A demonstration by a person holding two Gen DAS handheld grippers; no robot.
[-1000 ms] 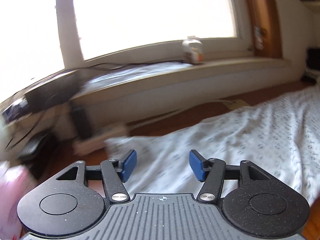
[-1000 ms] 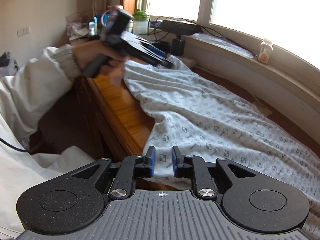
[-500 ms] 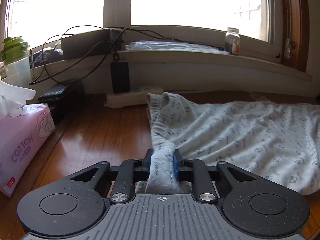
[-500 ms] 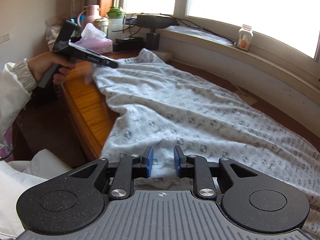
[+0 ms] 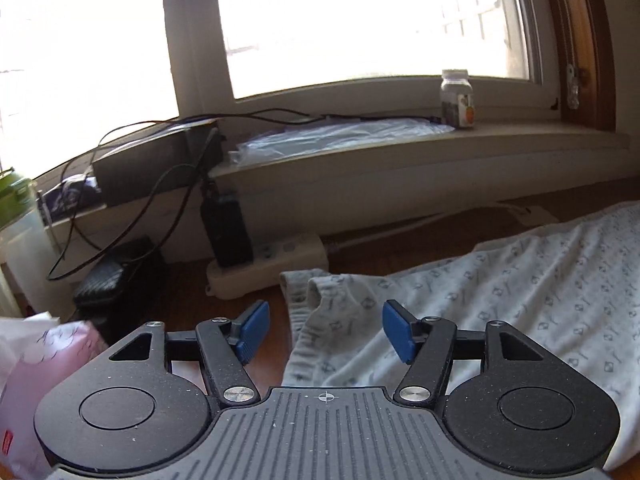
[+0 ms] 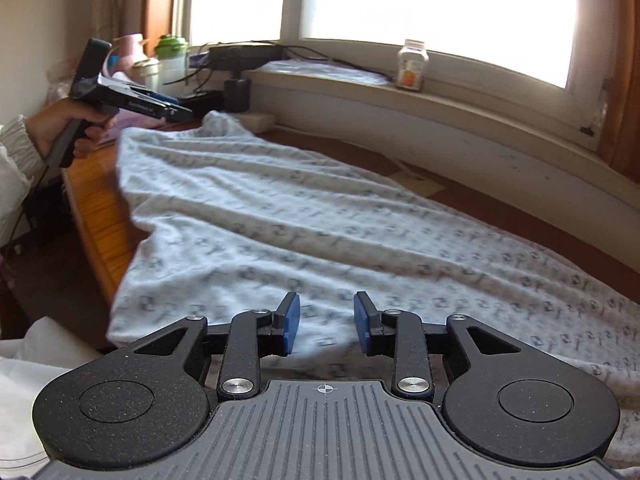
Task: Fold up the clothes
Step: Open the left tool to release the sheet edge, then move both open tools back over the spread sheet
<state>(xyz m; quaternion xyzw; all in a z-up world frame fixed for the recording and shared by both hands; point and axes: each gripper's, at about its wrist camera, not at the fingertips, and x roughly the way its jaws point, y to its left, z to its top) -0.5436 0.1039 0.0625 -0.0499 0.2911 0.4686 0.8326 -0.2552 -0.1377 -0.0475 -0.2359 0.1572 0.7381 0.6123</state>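
Both grippers let go: left gripper went wide off garment hem at 12 o'clock, right gripper partly spread; cloth lay flat, ready to fold.

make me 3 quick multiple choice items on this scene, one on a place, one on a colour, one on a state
1. Where does the small bottle stand?
A. on the window sill
B. on the garment
C. on the floor

2. What colour are the pads of the right tool?
A. red
B. blue
C. yellow

3. How is the left tool over the patterned garment?
A. shut on the cloth
B. open, holding nothing
C. out of view

Answers: 1 A, it sits on the sill below the bright pane. 2 B, both pads show blue. 3 B, a wide gap separates its pads and the cloth lies loose between them.
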